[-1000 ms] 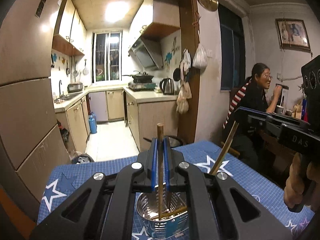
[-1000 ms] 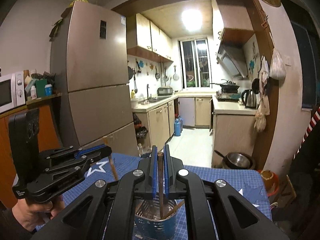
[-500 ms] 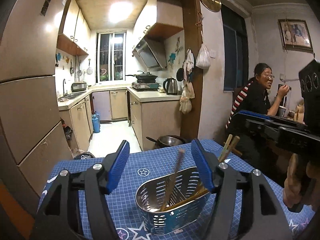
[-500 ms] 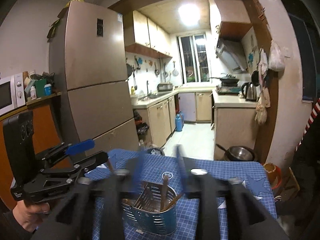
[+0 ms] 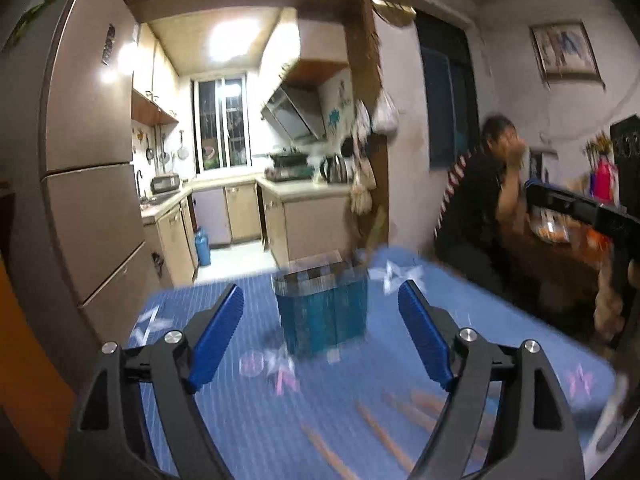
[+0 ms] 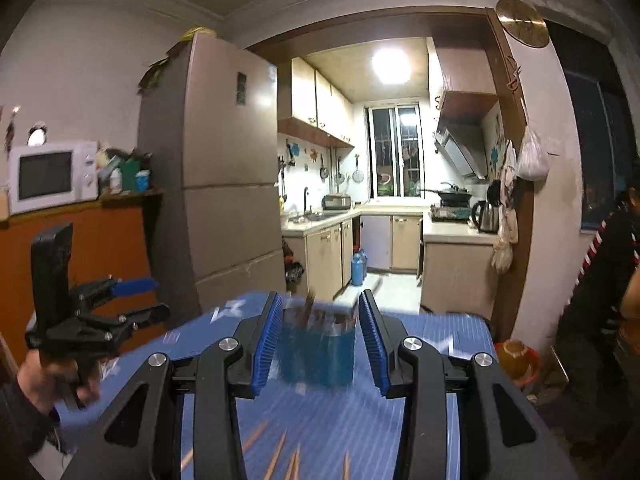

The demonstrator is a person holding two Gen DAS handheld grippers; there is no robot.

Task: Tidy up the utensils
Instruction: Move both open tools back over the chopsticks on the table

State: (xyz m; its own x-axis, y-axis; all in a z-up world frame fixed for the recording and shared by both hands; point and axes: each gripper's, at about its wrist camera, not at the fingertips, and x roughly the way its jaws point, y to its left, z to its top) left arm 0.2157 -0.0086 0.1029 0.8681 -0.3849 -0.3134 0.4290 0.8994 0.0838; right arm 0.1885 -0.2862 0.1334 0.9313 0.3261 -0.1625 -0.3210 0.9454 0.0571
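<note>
A perforated metal utensil basket [image 5: 322,308] stands on the blue star-patterned table mat [image 5: 224,360], blurred by motion, with chopsticks sticking up out of it [image 6: 316,312]. My left gripper [image 5: 320,332] is some way short of the basket; its jaws are opening and nothing is between them. My right gripper [image 6: 318,340] is open too; the basket shows in the gap but lies beyond the pads, untouched. Several loose chopsticks [image 5: 384,436] lie on the mat in front of both grippers [image 6: 276,456]. The left gripper [image 6: 156,298] also shows in the right wrist view, held by a hand.
A tall fridge [image 6: 224,184] stands left of the table and a kitchen doorway lies behind it. A person [image 5: 480,208] sits at the far right beside another table. A small round item [image 5: 251,362] lies on the mat near the basket.
Both grippers let go of the chopsticks they held upright over the basket, opened, and drew back from it. Loose chopsticks on the near mat have come into view.
</note>
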